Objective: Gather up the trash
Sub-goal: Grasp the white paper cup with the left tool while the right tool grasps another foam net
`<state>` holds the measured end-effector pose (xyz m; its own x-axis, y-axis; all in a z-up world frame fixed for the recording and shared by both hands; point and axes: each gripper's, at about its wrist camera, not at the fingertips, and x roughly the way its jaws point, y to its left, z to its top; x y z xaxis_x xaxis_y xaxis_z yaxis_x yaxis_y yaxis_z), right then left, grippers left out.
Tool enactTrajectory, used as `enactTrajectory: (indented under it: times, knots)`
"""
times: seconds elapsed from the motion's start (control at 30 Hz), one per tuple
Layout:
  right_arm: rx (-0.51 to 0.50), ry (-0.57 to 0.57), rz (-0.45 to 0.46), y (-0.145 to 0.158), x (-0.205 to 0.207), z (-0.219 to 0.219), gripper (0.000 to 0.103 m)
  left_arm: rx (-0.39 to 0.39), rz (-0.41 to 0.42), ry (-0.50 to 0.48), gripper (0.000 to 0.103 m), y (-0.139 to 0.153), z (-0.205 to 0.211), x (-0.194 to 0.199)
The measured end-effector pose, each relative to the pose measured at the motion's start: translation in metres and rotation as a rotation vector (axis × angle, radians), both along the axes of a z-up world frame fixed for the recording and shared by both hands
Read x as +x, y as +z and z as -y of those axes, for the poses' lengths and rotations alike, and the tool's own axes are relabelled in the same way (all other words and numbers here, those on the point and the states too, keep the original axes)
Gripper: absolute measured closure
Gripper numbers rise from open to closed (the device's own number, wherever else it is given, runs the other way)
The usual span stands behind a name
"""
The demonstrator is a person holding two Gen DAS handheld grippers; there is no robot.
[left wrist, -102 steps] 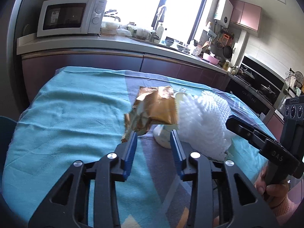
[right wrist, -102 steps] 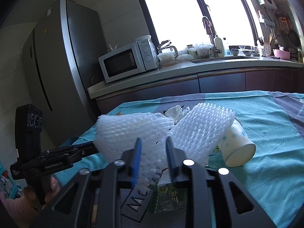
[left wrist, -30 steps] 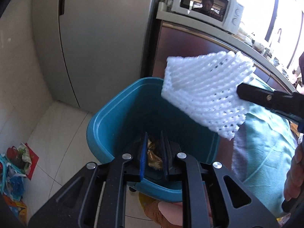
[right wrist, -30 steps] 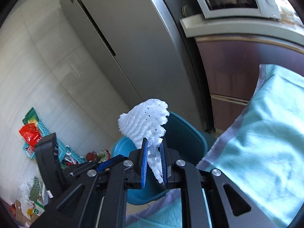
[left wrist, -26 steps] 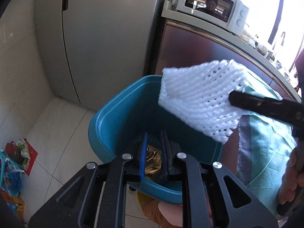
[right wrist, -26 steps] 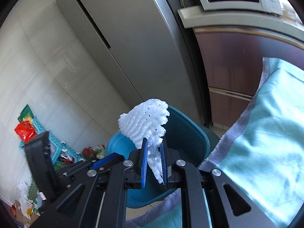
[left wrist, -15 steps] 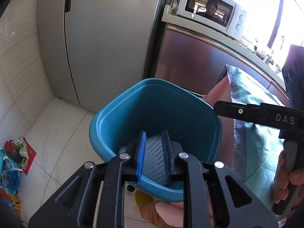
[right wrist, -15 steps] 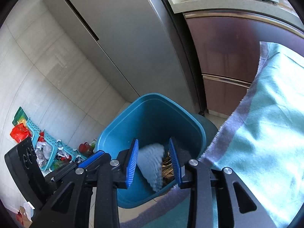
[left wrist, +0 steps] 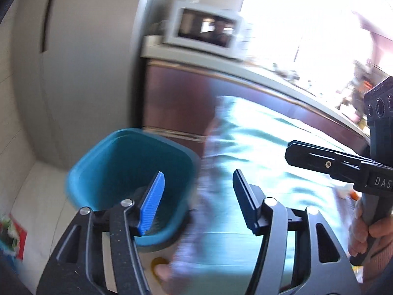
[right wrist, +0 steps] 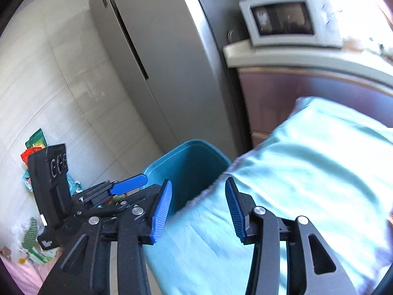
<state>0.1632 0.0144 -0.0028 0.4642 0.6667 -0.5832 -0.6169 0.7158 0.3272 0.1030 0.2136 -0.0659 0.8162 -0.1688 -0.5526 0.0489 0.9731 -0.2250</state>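
Both the left gripper and right gripper are seen opening, nothing between them; the teal plastic bin at ten o'clock holds something pale, remaining trash unseen.

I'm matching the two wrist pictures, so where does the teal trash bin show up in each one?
Left wrist view: teal trash bin sits lower left, behind the left pad.
Right wrist view: the bin sits at centre, just above the pads, beside the tablecloth edge.
Shared landmark: the microwave on the counter above.
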Motion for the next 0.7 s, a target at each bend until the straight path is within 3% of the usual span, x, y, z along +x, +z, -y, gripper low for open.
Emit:
enactTrajectory:
  times: [0.17,0.33,0.53,0.7]
  knots:
    - [0.01,-0.109,0.045,0.012,-0.029,0.071,0.056,-0.011,0.042,-0.207,0.042,0.014,0.065,-0.004]
    - [0.015,-0.288,0.095,0.023,-0.059,0.147,0.055,0.012,0.056,-0.381,0.04,0.017,0.136,-0.005]
    - [0.0,-0.541,0.102,0.019,-0.086,0.227,0.05,0.026,0.039,-0.532,0.034,0.016,0.208,0.0]
    - [0.017,-0.698,0.071,0.007,-0.097,0.283,0.045,0.075,0.021,-0.599,0.032,0.009,0.256,-0.002]
